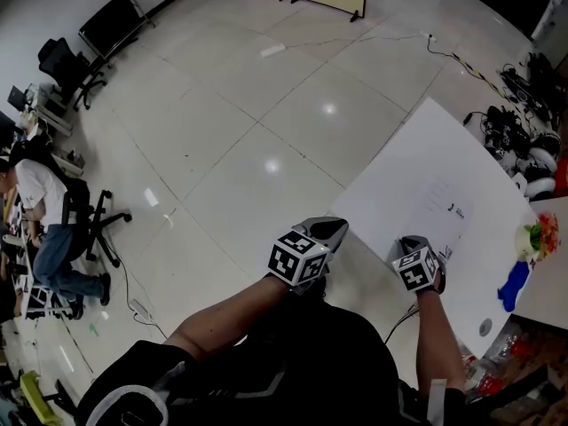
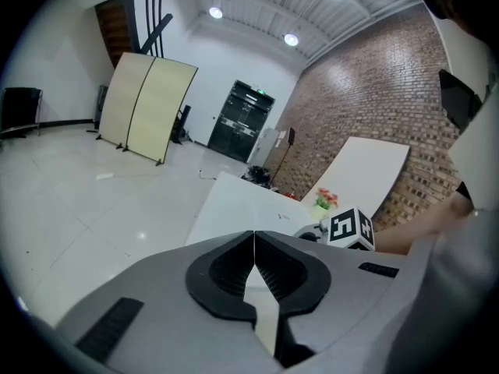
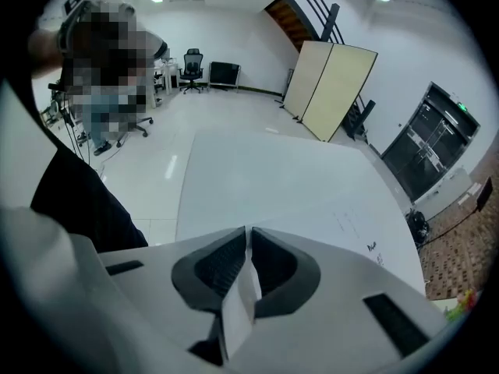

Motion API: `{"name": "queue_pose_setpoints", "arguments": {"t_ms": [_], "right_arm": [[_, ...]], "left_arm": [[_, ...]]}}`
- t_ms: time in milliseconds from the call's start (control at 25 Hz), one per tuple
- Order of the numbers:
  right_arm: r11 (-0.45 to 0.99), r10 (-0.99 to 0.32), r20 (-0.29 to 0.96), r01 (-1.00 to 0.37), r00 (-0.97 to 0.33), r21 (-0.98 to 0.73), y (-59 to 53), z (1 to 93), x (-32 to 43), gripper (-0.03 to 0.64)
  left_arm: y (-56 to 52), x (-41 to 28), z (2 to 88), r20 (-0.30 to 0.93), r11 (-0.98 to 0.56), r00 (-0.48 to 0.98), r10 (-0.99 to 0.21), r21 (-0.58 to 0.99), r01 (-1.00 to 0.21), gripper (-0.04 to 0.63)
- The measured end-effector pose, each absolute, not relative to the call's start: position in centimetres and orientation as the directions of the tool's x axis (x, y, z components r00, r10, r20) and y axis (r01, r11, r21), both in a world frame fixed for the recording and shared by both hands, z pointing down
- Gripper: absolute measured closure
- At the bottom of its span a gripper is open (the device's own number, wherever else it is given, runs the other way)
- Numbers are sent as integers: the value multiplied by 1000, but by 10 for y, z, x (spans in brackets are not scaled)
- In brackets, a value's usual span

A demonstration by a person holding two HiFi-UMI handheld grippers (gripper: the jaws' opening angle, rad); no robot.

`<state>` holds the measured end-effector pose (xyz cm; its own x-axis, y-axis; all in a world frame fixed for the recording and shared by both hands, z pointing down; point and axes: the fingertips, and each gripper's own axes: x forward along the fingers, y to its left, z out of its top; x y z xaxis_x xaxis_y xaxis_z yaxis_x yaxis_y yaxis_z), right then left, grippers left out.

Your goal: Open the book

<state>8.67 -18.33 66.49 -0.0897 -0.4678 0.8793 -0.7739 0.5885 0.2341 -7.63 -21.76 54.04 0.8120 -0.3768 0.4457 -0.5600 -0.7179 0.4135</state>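
At the lower middle of the head view, the left gripper (image 1: 325, 230) sits at the near-left corner of the white surface (image 1: 417, 158). In its own view its jaws are clenched tip to tip. A pale sliver shows in the gap behind the tips, and we cannot tell what it is.

Just to its right, the right gripper (image 1: 412, 241) points steeply down at the surface. Its own view shows the jaws pinched on a thin white leaf (image 3: 238, 298) that bends between the pads. We take that leaf for the cover or a page of the book. The rest of the book we cannot pick out, white on white, but we judge that it lies by the grippers at the near edge.

For this step we would hold the pinch light but firm and swing the leaf in an arc about the spine, not straight up, so the paper neither creases nor tears. The left gripper should press the rest of the book flat so it does not ride up. At the far right edge, the pot of flowers (image 1: 536, 236) and a blue thing (image 1: 513, 285) stand well apart from that swing.
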Motion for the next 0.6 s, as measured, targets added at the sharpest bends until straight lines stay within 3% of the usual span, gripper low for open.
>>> {"name": "queue_pose_setpoints", "arguments": {"t_ms": [240,600], "right_arm": [[426,-584,807,-880,-89,211,-188,632,99,604],[7,-828,559,-998,-37,-55,-164,555,174,607]], "left_arm": [[-215,-65,535,439,-730,818,-373,405,-551,592],[-198,-17,530,426,-774,852,-303,411,-481,591]]}}
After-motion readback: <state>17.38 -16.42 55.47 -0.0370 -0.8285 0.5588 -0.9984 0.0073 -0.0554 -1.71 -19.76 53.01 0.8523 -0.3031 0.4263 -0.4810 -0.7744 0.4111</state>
